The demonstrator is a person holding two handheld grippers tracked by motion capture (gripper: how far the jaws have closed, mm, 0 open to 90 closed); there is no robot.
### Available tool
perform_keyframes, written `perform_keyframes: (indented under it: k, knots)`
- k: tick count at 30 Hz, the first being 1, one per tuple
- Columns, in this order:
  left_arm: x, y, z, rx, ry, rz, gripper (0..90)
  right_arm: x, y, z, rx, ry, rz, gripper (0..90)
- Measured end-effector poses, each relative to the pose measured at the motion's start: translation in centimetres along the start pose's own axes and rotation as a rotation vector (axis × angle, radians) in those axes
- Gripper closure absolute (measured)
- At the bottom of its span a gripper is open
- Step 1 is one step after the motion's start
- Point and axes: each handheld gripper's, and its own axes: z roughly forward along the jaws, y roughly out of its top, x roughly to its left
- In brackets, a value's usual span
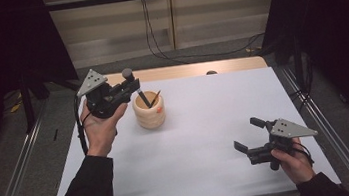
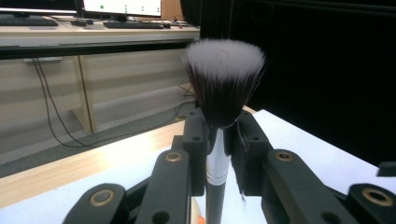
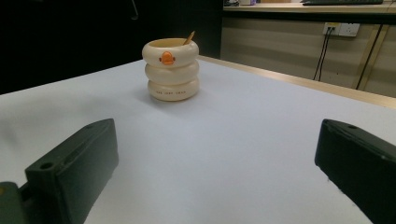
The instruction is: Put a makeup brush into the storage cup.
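My left gripper [image 1: 132, 86] is shut on a makeup brush [image 1: 128, 74] and holds it just left of a cream ringed cup [image 1: 149, 113]. In the high view the brush's dark handle [image 1: 143, 98] slants down to the cup's mouth. The left gripper view has the fluffy dark, white-tipped brush head [image 2: 224, 74] standing above the left gripper [image 2: 217, 135], whose pads clamp the silver ferrule [image 2: 216, 163]. My right gripper [image 1: 249, 133] is held open near the table's front right, nothing between its jaws. From the right gripper [image 3: 217, 163] the cup [image 3: 171, 70], with an orange duck face, stands well ahead.
A thin wooden stick [image 3: 189, 37] leans inside the cup. White sheet [image 1: 206, 124] covers the wooden table, whose far edge [image 1: 184, 70] is bare. Dark curtains flank both sides; cables hang on the back wall [image 1: 153, 25].
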Motion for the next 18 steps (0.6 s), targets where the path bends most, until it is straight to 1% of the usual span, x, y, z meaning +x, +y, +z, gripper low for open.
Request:
perform_keyframes:
  k: [2,3,4,5,6,7,8,10,11,12,13,18]
  knots:
    - [0.5,0.0,0.3,-0.009,0.008,-0.013,77.4,0.0,0.0,0.0,0.001,0.002,0.006,0.0]
    - [0.6,0.0,0.5,-0.009,0.021,-0.016,77.4,0.0,0.0,0.0,0.001,0.002,0.006,0.0]
    - [0.8,-0.1,0.6,-0.008,0.015,-0.018,77.4,0.0,0.0,0.0,0.0,0.003,0.003,0.0]
    - [0.9,-0.1,0.8,-0.005,0.026,-0.022,77.4,0.0,0.0,0.0,0.0,0.003,0.004,0.0]
    - [0.9,-0.1,0.9,-0.011,0.024,-0.031,77.4,0.0,0.0,0.0,0.0,0.003,0.003,0.0]
    - [1.0,-0.1,0.9,-0.007,0.025,-0.027,77.4,0.0,0.0,0.0,0.001,0.003,0.004,0.0]
    - [1.0,-0.1,1.0,-0.012,0.013,-0.029,77.4,0.0,0.0,0.0,0.002,0.003,0.006,0.0]
    - [0.7,0.0,1.1,-0.009,0.033,-0.02,77.4,0.0,0.0,0.0,0.001,0.002,0.007,0.0]
    - [0.7,0.1,1.1,-0.003,0.028,-0.009,77.4,0.0,0.0,0.0,0.001,0.002,0.005,0.0]
    - [0.8,0.1,1.3,-0.013,0.016,-0.025,77.4,0.0,0.0,0.0,0.003,0.004,0.006,0.0]
    - [0.8,0.2,1.4,-0.007,0.029,-0.012,77.4,0.0,0.0,0.0,0.001,0.004,0.006,0.0]
    - [1.1,-0.2,2.1,0.011,0.048,-0.015,77.4,0.0,0.0,-0.1,0.0,-0.001,0.006,0.0]
